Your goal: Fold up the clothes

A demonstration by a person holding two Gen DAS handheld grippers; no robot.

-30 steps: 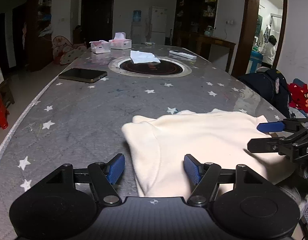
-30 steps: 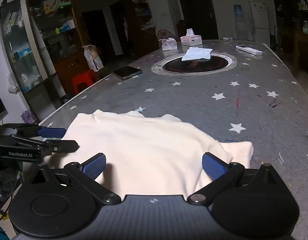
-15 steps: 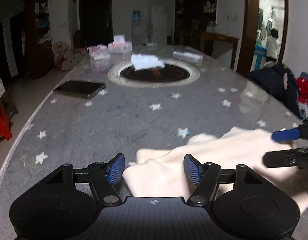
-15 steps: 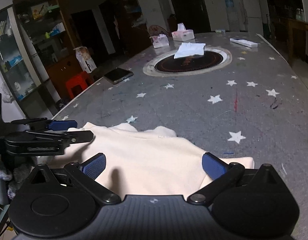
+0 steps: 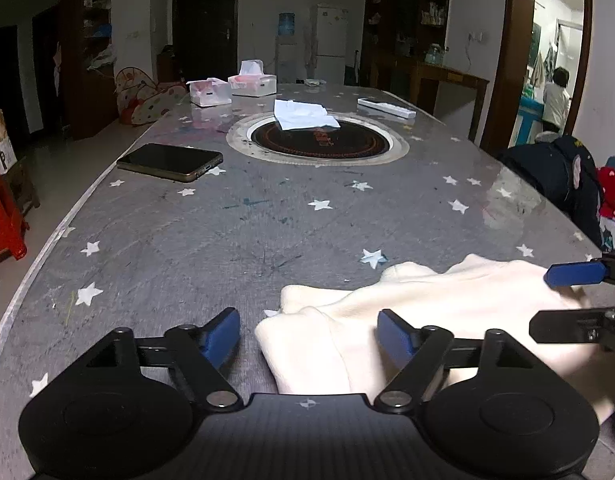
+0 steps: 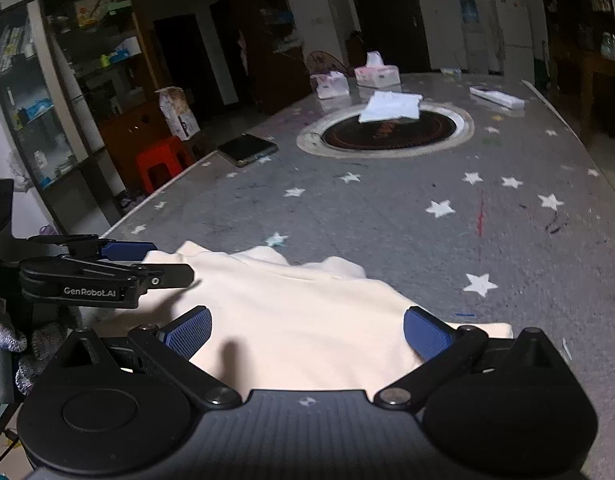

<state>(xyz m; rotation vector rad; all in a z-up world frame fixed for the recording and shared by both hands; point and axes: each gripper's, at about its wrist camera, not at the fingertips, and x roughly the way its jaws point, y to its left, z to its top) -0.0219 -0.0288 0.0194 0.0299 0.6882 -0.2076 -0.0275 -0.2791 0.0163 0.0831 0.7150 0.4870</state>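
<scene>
A cream garment (image 5: 447, 312) lies rumpled near the front edge of the grey star-patterned table (image 5: 227, 240). My left gripper (image 5: 309, 334) is over the garment's left edge. Its jaws are opening, and the cloth edge lies loose between them with neither pad pressing on it. The right wrist view shows the garment (image 6: 307, 312) spread under my right gripper (image 6: 307, 332), which stands wide open over the cloth. Each gripper shows in the other's view: the right gripper (image 5: 555, 298) at the garment's right side, the left gripper (image 6: 163, 262) at its left.
On the table (image 6: 387, 220) farther back are a dark phone (image 5: 169, 161), a round inset hotplate (image 5: 363, 146) with a white cloth (image 5: 303, 116) on it, tissue boxes (image 5: 253, 82) and a remote (image 5: 385, 106). A red stool (image 5: 3, 216) stands left and dark clothes (image 5: 555, 176) right. A person (image 5: 557, 98) is in the far doorway.
The garment now sits lower and farther right in the left wrist view, and its far edge has bunched up. The left jaws stand slightly wider than before.
</scene>
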